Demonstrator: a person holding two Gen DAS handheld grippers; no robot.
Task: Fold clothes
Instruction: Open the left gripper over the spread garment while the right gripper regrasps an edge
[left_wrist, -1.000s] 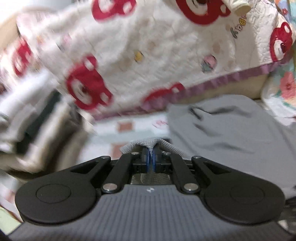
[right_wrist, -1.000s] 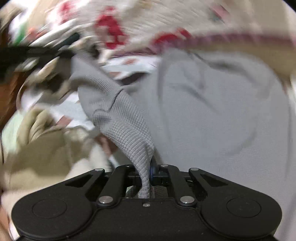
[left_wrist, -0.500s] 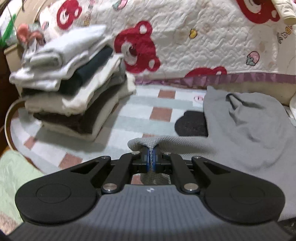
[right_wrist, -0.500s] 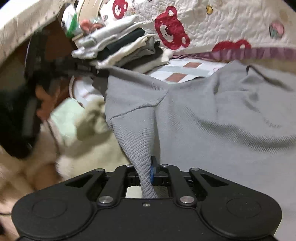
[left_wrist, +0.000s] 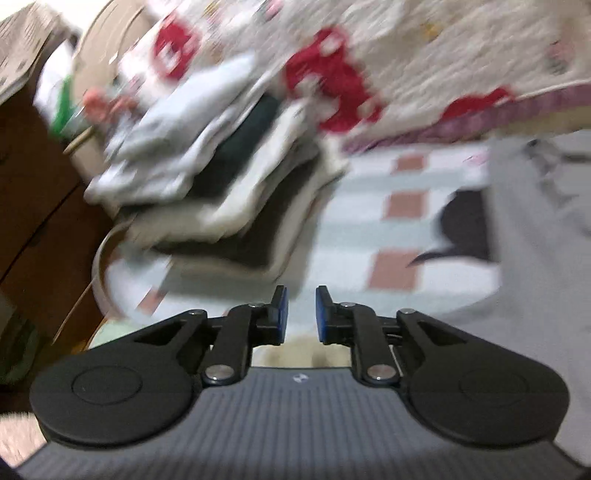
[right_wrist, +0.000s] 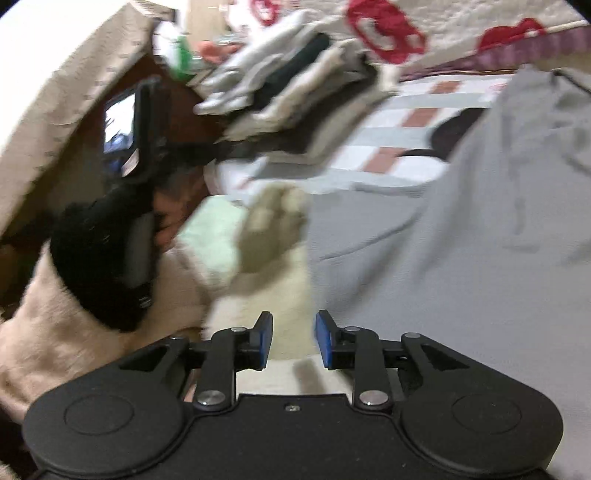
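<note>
A grey garment (left_wrist: 535, 258) lies spread on the checked bed cover, at the right of the left wrist view; it fills the right half of the right wrist view as the grey garment (right_wrist: 461, 240). My left gripper (left_wrist: 298, 314) has its jaws opening, with nothing between the blue pads. My right gripper (right_wrist: 293, 339) is also opening, empty, its right pad close beside the garment's left edge. The other gripper's black body and a hand (right_wrist: 122, 229) show at the left of the right wrist view.
A stack of folded clothes (left_wrist: 221, 177) stands at the back left on the checked cover (left_wrist: 369, 229). A bear-print quilt (left_wrist: 406, 55) hangs behind. A cream fleece piece (right_wrist: 269, 236) lies left of the grey garment. Brown furniture (left_wrist: 33, 221) borders the left.
Both grippers have let go of the grey garment's edge and their jaws have parted. The fabric has dropped onto the bed. Both views have swung left.
</note>
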